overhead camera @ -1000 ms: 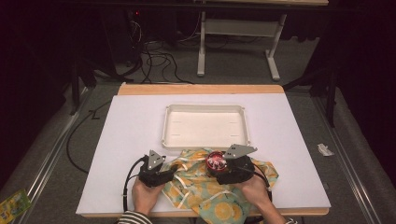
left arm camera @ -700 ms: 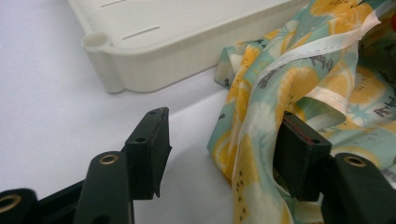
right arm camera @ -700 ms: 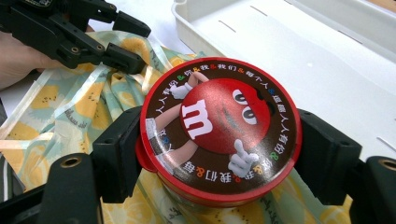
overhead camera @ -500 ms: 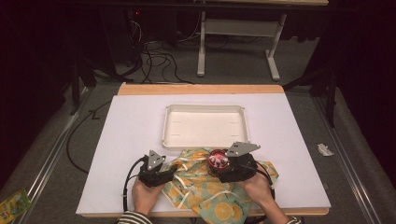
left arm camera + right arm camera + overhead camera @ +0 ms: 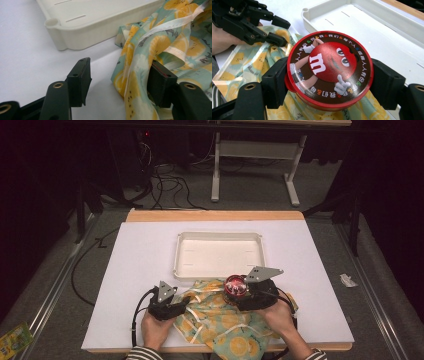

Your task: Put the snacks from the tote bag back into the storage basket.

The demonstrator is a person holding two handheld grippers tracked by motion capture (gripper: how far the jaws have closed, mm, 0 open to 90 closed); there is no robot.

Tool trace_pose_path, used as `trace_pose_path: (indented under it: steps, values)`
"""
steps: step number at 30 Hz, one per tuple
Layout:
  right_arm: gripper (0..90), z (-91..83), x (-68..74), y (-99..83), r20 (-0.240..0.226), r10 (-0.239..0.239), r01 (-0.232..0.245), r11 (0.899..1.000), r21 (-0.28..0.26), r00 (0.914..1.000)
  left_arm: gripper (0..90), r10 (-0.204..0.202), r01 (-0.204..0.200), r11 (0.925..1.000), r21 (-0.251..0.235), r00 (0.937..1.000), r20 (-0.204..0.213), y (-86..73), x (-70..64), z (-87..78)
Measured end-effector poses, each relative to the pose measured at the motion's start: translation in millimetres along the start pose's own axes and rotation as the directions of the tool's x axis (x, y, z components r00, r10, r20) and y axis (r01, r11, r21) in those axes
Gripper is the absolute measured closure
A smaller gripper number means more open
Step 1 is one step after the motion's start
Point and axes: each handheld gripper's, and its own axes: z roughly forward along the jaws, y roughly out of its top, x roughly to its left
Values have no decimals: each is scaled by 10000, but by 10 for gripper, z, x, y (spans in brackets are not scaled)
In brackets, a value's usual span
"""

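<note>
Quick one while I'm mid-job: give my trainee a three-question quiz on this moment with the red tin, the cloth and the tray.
1. True or false: the right gripper is clamped on the round red tin.
2. What lies between the open jaws of the left gripper?
A. the white tray's rim
B. a fold of the lemon-print cloth
C. the red tin
3. Fill in: the white tray holds ____.

Key
1. True: both jaws press the tin's sides, above the cloth.
2. B: the fold sits against one jaw; the other stands apart.
3. Nothing: its floor is bare.
</note>
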Motion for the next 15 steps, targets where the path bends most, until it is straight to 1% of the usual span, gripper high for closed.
trace_pose_path:
  steps: [6, 10, 15]
  values:
    - [257, -16, -68, 43, -16, 50, -50, 10000, 17, 10000, 409, 23, -23, 10000, 16, 10000, 2, 0, 2, -2]
    - [257, -15, -86, 57, -11, 114, -114, 9999, -6, 9999, 409, -8, 8, 10000, -2, 10000, 2, 0, 1, 0]
    - [257, -1, -110, 77, -11, 61, -61, 10000, 37, 10000, 408, -12, 12, 10000, -4, 10000, 4, 0, 1, -1]
